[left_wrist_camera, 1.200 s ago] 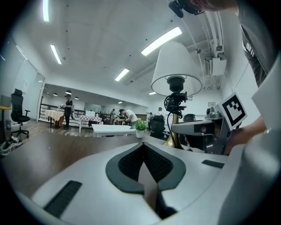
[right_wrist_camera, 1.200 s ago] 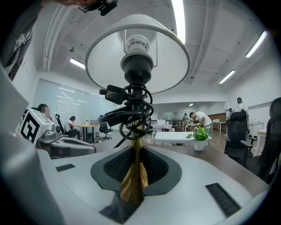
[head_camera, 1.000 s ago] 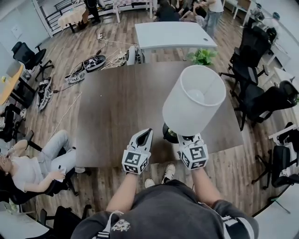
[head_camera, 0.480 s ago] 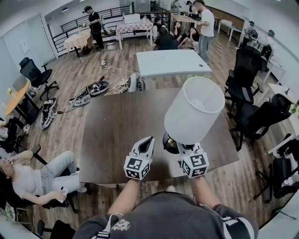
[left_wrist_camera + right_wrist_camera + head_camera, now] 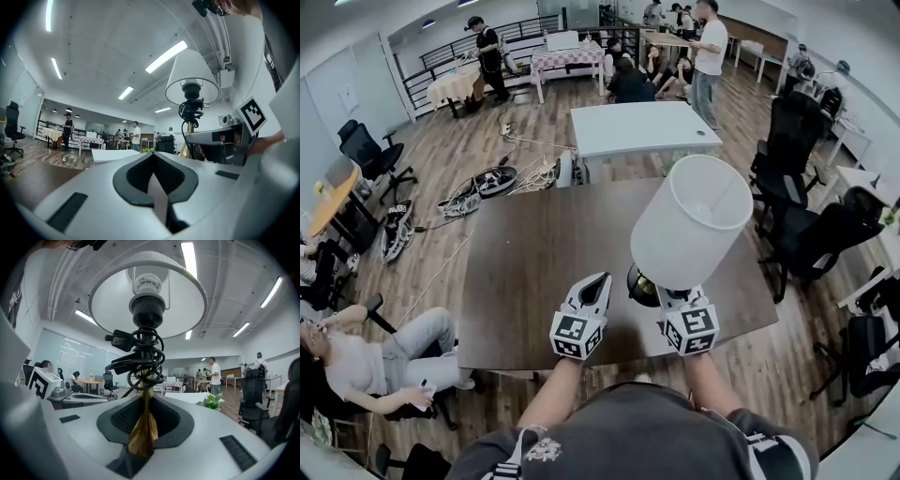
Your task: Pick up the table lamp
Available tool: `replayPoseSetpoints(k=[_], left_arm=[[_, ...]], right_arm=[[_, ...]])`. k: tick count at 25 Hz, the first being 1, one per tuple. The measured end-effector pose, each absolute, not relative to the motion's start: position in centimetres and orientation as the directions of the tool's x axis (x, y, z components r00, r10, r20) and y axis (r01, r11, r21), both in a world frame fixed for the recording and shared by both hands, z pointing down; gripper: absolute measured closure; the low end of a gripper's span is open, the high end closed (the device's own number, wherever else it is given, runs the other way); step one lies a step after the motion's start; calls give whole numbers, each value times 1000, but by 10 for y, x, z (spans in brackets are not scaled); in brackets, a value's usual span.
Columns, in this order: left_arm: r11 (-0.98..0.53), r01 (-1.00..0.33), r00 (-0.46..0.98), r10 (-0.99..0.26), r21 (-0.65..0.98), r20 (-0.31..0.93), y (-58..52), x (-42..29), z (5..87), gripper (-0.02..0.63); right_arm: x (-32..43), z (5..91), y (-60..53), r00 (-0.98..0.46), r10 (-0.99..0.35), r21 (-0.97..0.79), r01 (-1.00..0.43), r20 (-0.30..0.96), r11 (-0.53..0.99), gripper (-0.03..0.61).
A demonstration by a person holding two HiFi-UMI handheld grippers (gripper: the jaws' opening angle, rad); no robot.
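The table lamp has a white shade [image 5: 692, 223], a brass stem [image 5: 142, 427] and a black cord coiled [image 5: 140, 357] under the bulb socket. My right gripper [image 5: 670, 296] is shut on the stem low down, and the lamp stands upright, lifted off the dark brown table [image 5: 534, 253]. Its dark base [image 5: 639, 279] shows just left of that gripper. My left gripper [image 5: 597, 283] hovers beside it at the same height, shut with nothing in it. In the left gripper view the shade [image 5: 192, 77] rises to the right above my right gripper [image 5: 220, 140].
A white table [image 5: 642, 127] stands beyond the brown one, with a green plant [image 5: 213, 401] near it. Black office chairs [image 5: 797, 141] line the right side. A seated person [image 5: 366, 356] is at the lower left. Cables and gear [image 5: 478, 183] lie on the floor.
Both grippers have risen, the right one carrying the lamp higher above the table. Over the last half second they have hardly moved.
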State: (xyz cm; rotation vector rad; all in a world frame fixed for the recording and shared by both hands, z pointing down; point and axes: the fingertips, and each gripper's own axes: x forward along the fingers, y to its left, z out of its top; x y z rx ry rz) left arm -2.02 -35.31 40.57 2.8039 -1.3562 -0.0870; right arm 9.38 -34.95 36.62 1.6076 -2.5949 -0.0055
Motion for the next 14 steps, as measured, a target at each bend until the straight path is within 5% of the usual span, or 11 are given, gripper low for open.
replayPoseSetpoints(k=[14], left_arm=[[-628,-777,628,-778,33,-28,-356,-15,411,606]], right_arm=[[95,372,-355,-446,-892,53,-891,73,450,480]])
